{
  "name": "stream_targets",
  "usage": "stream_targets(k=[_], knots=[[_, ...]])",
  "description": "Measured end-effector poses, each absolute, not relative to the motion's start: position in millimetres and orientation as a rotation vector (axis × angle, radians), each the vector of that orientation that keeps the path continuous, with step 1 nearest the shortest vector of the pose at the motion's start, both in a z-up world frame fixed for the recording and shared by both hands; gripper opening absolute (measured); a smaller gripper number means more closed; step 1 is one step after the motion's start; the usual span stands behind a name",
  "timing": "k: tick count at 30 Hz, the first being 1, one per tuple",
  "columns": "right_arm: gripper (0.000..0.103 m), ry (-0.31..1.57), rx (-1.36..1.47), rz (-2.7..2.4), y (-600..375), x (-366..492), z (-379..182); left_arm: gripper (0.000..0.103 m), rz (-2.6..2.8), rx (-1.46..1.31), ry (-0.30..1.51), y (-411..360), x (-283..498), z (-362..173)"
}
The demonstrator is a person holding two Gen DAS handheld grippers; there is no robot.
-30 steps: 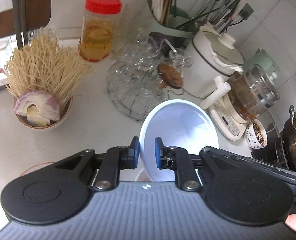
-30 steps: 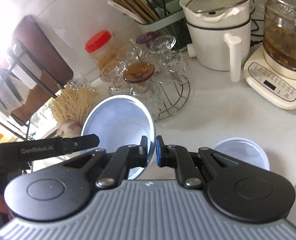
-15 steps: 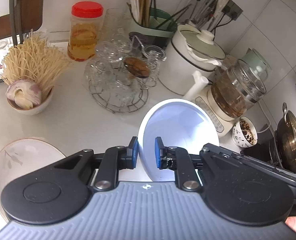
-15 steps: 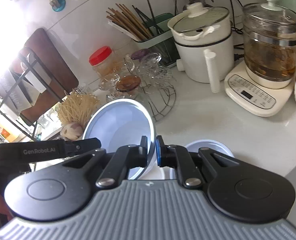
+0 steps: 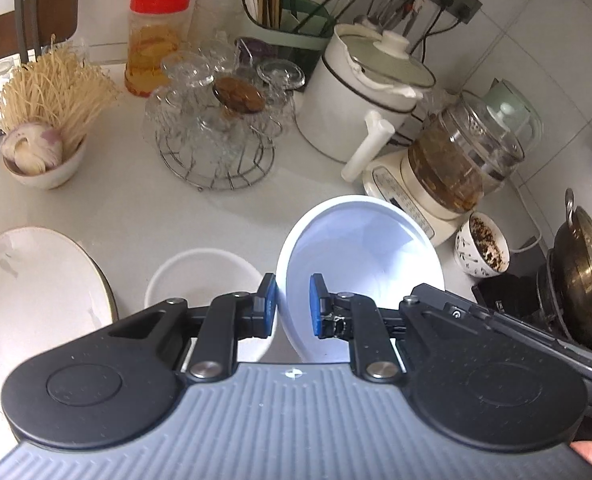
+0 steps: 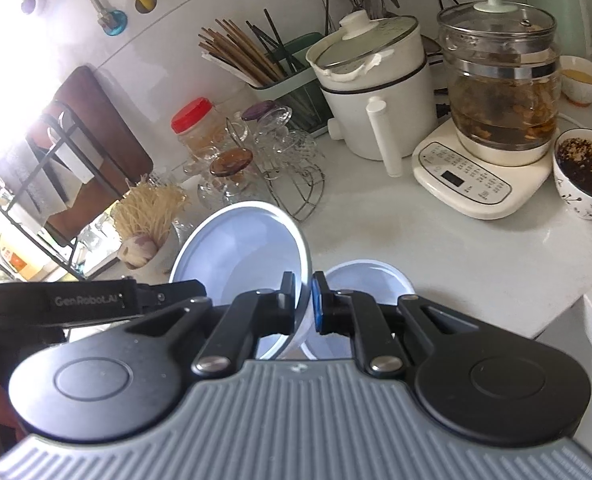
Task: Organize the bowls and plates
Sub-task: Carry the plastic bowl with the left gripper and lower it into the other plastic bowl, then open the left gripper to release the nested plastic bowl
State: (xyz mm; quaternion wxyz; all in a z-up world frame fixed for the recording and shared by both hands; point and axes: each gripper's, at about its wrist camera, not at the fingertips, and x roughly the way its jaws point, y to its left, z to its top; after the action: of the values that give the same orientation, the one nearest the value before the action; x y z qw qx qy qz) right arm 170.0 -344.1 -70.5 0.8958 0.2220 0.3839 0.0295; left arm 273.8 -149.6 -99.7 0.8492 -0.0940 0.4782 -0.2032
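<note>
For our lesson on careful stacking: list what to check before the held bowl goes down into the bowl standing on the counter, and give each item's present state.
1. Left gripper clamped on the rim of the held bowl: ok.
2. Right gripper clamped on the same bowl's rim: ok.
3. Held bowl level for nesting: not ok, it is steeply tilted.
4. Counter bowl upright, visible part empty: ok.
5. Held bowl lined up over the counter bowl: not ok, it sits off to one side in both views.
6. Plate apart from the counter bowl: ok, a gap shows.
</note>
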Motion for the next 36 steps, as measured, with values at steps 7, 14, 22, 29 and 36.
stream_targets(k=[7,14,22,29,36], knots=[[0.013,0.823,0.472,0.025,-361,171,-83,0.019,-0.452,-0.198,1.016,-169,270,-113],[0.013,0.863,0.481,-0.009,-377,179,-99,0.019,-0.469,-0.168,1.045,-190,278,-131],[0.013,0.911,0.461,-0.037,-388,189,-113,0.019,-0.472,-0.139,1.086,-205,290,-149],[0.013,0.959,0.471,-0.040,-395,202,-126,0.019,-0.471,-0.132,1.115,-212,302,-159],[0.016,0.981,0.487,-0.040,-398,207,-130,0.020,-0.456,-0.136,1.110,-210,305,-158]])
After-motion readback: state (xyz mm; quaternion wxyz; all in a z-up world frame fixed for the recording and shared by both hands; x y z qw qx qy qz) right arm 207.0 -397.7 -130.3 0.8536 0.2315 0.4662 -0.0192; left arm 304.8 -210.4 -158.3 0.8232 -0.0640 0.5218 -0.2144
